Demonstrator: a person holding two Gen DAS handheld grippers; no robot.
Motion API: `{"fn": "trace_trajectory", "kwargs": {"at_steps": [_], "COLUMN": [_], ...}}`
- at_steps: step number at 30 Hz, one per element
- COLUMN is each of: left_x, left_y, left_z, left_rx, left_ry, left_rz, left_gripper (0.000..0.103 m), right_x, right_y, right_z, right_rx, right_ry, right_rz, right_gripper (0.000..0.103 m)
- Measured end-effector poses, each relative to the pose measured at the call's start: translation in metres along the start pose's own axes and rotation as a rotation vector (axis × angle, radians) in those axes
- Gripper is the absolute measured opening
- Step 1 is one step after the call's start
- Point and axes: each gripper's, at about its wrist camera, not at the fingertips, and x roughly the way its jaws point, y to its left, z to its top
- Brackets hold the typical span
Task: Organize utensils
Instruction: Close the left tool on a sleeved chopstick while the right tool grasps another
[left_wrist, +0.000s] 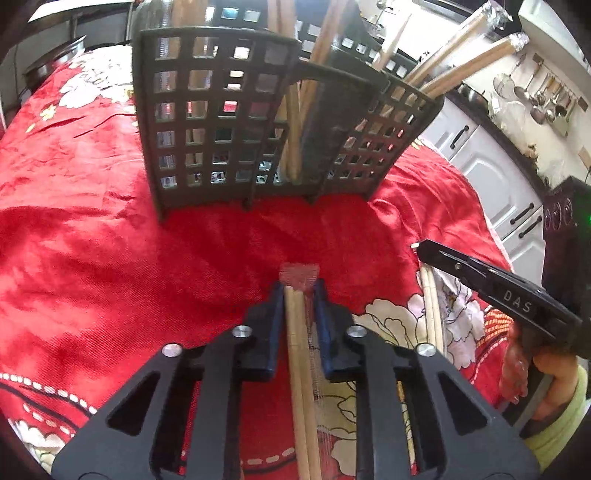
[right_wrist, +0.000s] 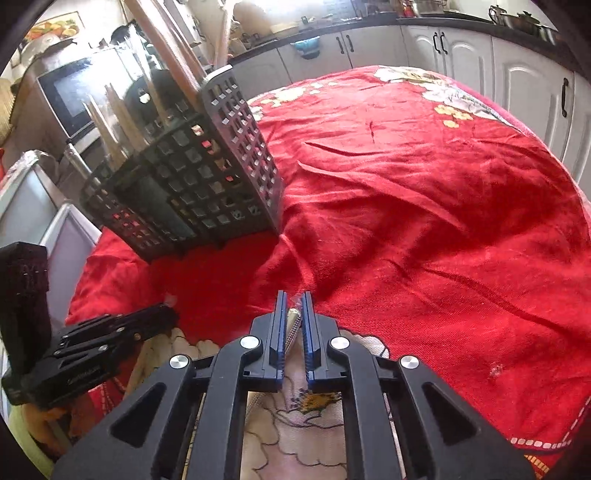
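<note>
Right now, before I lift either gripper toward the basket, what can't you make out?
- Left wrist view: the chopsticks in the left gripper run off the bottom edge; their tips are blurred.
- Right wrist view: the metal handle in the right gripper is mostly hidden by the fingers.
- Basket floor: hidden by its grid walls.

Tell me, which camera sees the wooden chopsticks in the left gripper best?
The left wrist view. There the chopsticks run straight between the left gripper's fingers, close up and lit. The right wrist view shows that gripper only from the side, with the chopsticks barely visible.
</note>
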Motion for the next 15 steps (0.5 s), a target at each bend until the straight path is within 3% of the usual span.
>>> {"fn": "trace_trajectory", "kwargs": {"at_steps": [10, 15], "left_x": [-0.039, -0.074], "left_y": [-0.004, -0.004], "left_z": [0.006, 0.014], "left_rx": [0.011, 0.014], "left_ry": [-0.089, -0.172], "left_rz": [-0.027, -0.035], "left_gripper": [0.003, 0.003], "right_x": [-0.037, -0.060], "right_y": [0.030, 0.052], "right_z": [0.010, 0.016], "right_rx": [-0.086, -0.139], "right_ry": [-0.088, -0.137], "right_rz": [0.051, 0.089], "right_gripper": [0.007, 0.006]}}
